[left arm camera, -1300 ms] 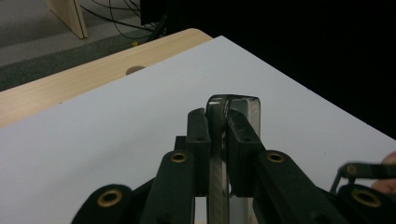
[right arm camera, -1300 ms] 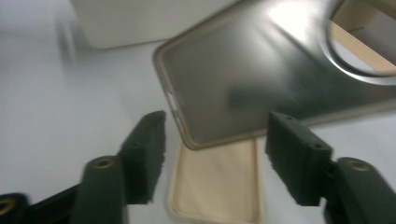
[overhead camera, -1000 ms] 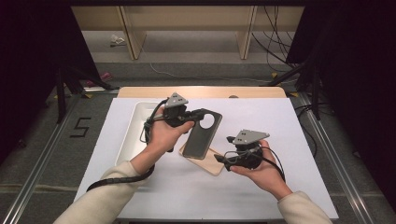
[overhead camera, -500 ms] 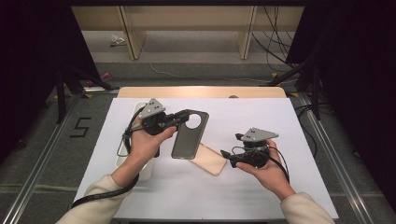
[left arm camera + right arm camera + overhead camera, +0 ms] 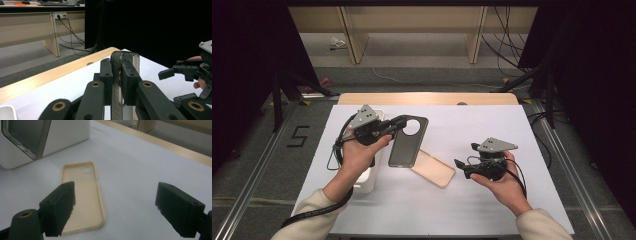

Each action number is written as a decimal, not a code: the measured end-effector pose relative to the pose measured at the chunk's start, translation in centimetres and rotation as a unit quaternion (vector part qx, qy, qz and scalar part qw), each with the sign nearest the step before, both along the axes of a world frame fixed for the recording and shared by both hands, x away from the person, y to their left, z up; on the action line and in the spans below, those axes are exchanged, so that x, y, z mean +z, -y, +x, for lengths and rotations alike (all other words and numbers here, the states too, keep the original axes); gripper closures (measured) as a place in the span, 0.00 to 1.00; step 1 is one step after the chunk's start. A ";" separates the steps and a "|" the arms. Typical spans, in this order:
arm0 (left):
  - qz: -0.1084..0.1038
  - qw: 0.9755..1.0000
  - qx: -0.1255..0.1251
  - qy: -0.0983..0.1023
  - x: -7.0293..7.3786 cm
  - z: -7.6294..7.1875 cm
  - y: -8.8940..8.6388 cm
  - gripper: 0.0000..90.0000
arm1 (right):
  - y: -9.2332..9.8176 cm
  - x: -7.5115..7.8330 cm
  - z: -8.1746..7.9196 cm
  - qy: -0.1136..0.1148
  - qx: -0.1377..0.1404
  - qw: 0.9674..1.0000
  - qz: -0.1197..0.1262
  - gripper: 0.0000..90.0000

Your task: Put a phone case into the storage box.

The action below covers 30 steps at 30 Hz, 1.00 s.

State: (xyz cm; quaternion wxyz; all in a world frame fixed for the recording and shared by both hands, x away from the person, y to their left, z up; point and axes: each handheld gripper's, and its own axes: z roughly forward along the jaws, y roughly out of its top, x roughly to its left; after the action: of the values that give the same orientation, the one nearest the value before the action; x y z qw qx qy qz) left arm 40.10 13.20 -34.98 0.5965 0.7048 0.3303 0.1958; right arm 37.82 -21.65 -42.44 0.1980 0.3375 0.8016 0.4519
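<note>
Two grippers in my hands, doing different jobs. My left gripper (image 5: 398,123) is pinched onto the top edge of the dark phone (image 5: 408,142), near its round camera ring, jaws pressed on either face so the phone hangs clear of the table, lifted off the beige case (image 5: 434,168) that lies open-side up on the sheet just below and to the right of it. In the left gripper view the phone's (image 5: 117,82) thin edge stands upright between the pads. My right gripper (image 5: 463,166) has just been opening and now stands spread wide, nothing between the jaws, low beside the case's near end; I judge it let go so the phone could come free. The right gripper view looks down into the empty case (image 5: 83,195), two camera holes at its far end. A white tray (image 5: 366,176) sits under my left wrist. Surface: white sheet (image 5: 472,125) over a wooden table (image 5: 427,98). Beyond it: grey floor, loose cables, pale bench legs, dark curtains either side.
</note>
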 end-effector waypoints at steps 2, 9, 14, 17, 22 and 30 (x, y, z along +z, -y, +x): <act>-0.001 1.000 0.001 0.001 0.0 0.0 -0.1 0.90 | 0.1 0.1 -0.1 0.000 -0.001 1.000 0.003 0.19; -0.004 1.000 0.008 0.005 0.4 0.2 -0.9 0.90 | 0.4 0.2 -0.3 0.002 -0.002 1.000 0.010 0.19; -0.010 1.000 0.014 0.010 0.9 0.3 -1.4 0.90 | 1.0 0.4 -0.6 0.003 -0.007 1.000 0.017 0.19; -0.011 1.000 0.016 0.010 1.0 0.3 -1.5 0.90 | 1.1 0.4 -0.7 0.003 -0.007 1.000 0.018 0.19; -0.013 1.000 0.022 0.014 1.3 0.4 -2.1 0.90 | 1.4 0.4 -0.9 0.001 -0.007 1.000 0.021 0.19; -0.017 0.999 0.034 0.024 2.3 0.6 -3.5 0.90 | 1.8 0.5 -1.1 0.002 -0.010 1.000 0.024 0.19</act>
State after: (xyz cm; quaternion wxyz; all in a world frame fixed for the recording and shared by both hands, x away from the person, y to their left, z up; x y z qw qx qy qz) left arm 40.68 16.70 -32.71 0.6094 0.6777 0.3429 0.2276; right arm 36.75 -23.42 -41.97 0.1964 0.3495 0.7867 0.4695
